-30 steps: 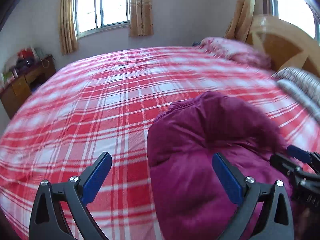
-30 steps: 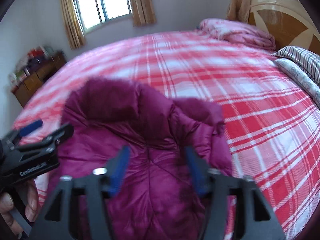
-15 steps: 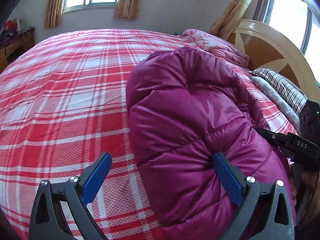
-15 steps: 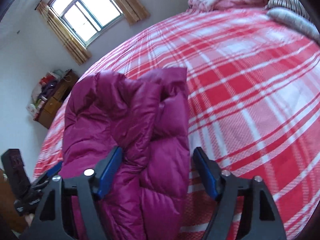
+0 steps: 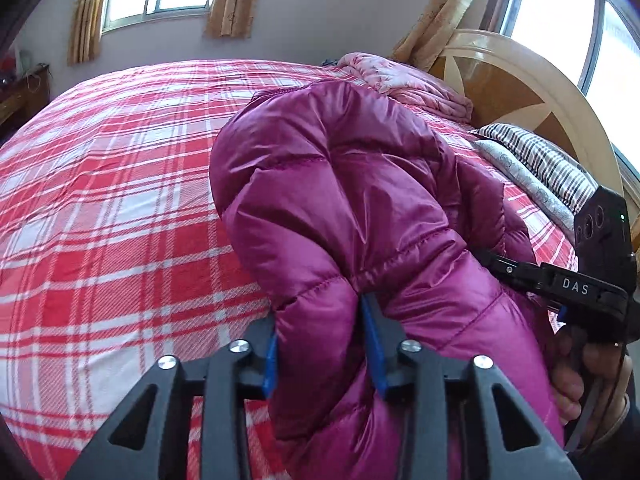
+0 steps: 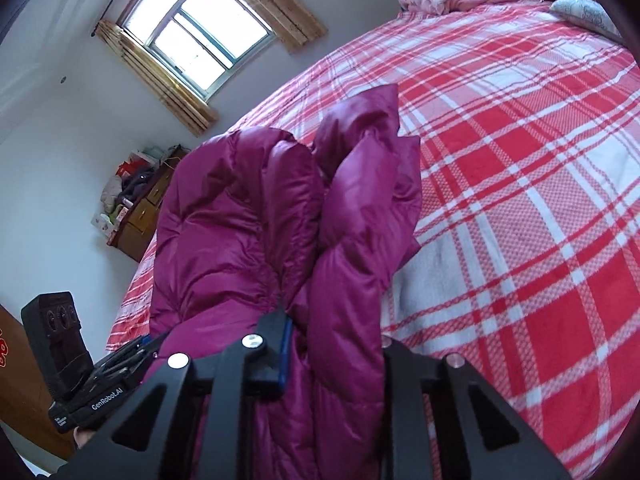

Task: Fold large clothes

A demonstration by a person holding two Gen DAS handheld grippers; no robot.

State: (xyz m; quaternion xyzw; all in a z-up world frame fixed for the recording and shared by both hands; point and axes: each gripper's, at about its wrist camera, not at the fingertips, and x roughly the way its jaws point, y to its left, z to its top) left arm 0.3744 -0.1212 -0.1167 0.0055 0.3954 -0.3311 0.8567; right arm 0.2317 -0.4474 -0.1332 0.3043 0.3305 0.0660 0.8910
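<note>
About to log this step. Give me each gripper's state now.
Left gripper: closed on a bunched fold of the purple down jacket.
Right gripper: closed on the same jacket.

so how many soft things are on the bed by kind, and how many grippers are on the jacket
puffer jacket: 1
pink quilt: 1
pillows: 2, striped pillow and pale pillow
grippers on the jacket: 2, left gripper and right gripper
total: 6
</note>
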